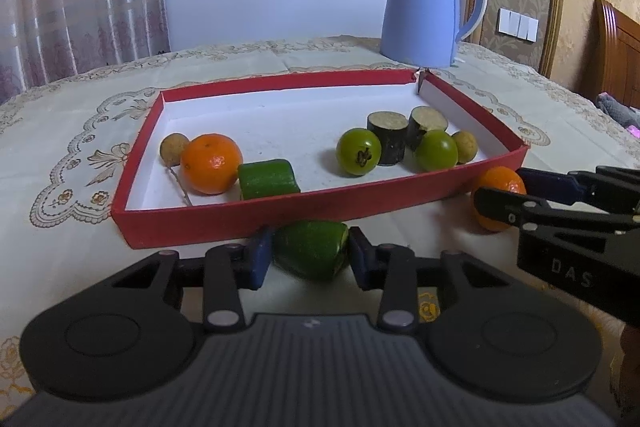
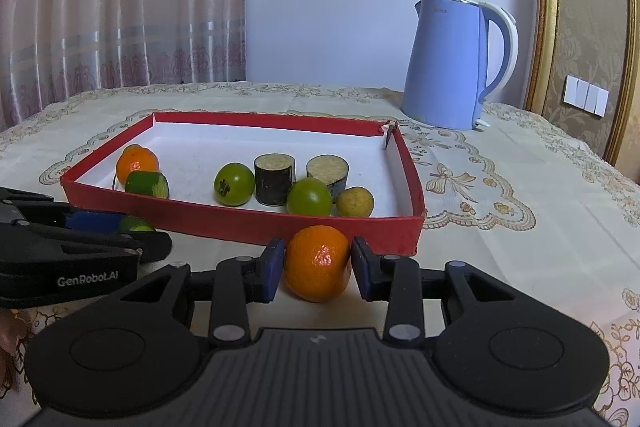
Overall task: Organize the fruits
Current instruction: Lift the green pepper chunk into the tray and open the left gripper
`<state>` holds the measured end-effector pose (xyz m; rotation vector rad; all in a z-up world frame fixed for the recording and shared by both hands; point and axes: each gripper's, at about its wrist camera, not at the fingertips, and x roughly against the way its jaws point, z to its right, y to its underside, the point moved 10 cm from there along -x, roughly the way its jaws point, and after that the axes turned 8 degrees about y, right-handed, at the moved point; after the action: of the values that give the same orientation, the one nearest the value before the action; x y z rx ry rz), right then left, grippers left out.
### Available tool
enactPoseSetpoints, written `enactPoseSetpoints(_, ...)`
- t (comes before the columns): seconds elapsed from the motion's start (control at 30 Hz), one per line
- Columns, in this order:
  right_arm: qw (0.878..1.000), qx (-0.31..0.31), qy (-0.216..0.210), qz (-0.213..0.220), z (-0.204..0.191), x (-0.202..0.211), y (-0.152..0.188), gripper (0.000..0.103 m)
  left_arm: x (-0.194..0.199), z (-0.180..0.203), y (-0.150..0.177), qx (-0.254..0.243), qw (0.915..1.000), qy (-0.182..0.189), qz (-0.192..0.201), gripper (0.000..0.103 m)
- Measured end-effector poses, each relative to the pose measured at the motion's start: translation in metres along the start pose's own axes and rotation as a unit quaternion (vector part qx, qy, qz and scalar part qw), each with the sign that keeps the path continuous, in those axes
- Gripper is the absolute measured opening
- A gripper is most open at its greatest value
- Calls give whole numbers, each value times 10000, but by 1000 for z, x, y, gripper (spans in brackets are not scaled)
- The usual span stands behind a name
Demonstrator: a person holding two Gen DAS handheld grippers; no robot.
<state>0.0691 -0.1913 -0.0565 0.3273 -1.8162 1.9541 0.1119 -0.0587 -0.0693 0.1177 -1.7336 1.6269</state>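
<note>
A red tray (image 1: 280, 213) with a white floor lies on the table and holds an orange (image 1: 211, 163), a green cucumber piece (image 1: 267, 179), two green round fruits, two dark cut cylinders and two small yellowish fruits. In front of the tray, my left gripper (image 1: 310, 253) has its blue pads against both sides of a green cucumber piece (image 1: 310, 247) resting on the cloth. My right gripper (image 2: 316, 263) has its pads around an orange (image 2: 317, 262) that sits on the cloth by the tray's near wall (image 2: 320, 227); a thin gap shows at the pads.
A blue electric kettle (image 1: 424, 7) stands behind the tray's far right corner. An embroidered cream tablecloth (image 2: 500, 187) covers the table. Curtains hang at the back left. A wooden bed frame (image 1: 616, 51) is at the far right.
</note>
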Motion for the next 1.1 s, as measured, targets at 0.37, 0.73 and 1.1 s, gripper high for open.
enactPoseSetpoints(0.37, 10000, 42, 26, 18, -1, 0, 0, 36, 15, -16, 1, 133, 9997, -205, 2, 37)
enactPoseSetpoints(0.73, 9999, 102, 43, 18, -2, 0, 1, 35, 35, -29, -13, 106, 9989, -427, 170, 37)
enactPoseSetpoints(1.1, 10000, 48, 8, 5, -2, -2, 1, 35, 40, -42, -48, 45, 9971, -627, 438, 37)
